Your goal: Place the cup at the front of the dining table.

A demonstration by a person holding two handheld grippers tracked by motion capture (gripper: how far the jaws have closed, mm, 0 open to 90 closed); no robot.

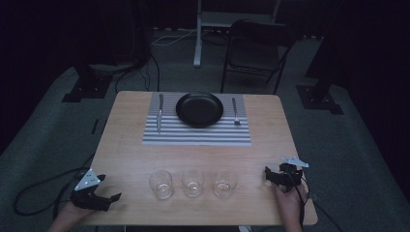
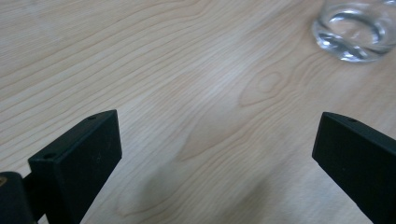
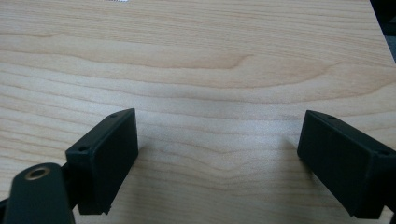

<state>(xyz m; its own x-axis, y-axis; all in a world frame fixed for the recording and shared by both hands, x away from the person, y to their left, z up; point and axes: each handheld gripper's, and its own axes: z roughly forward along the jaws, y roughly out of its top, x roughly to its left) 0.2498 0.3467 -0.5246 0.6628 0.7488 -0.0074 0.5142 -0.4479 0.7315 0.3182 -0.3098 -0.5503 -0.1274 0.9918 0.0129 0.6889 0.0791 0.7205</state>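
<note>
A black plate (image 1: 199,109) sits on a striped placemat (image 1: 197,134) at the table's far side, with a knife (image 1: 159,112) to its left and a fork (image 1: 235,112) to its right. Three clear glasses stand in a row near the front: left (image 1: 161,184), middle (image 1: 192,183), right (image 1: 225,185). My left gripper (image 1: 107,199) rests at the front left corner, open and empty; one glass (image 2: 357,31) shows beyond its jaws. At the front right, my right gripper (image 1: 272,175) is open over bare wood (image 3: 219,93).
The wooden table (image 1: 125,145) stands on grey carpet. A black folding chair (image 1: 256,48) and a white stand (image 1: 198,34) are behind the table. Dark equipment bases sit at far left (image 1: 87,87) and far right (image 1: 319,94). Cables trail on the floor at the left.
</note>
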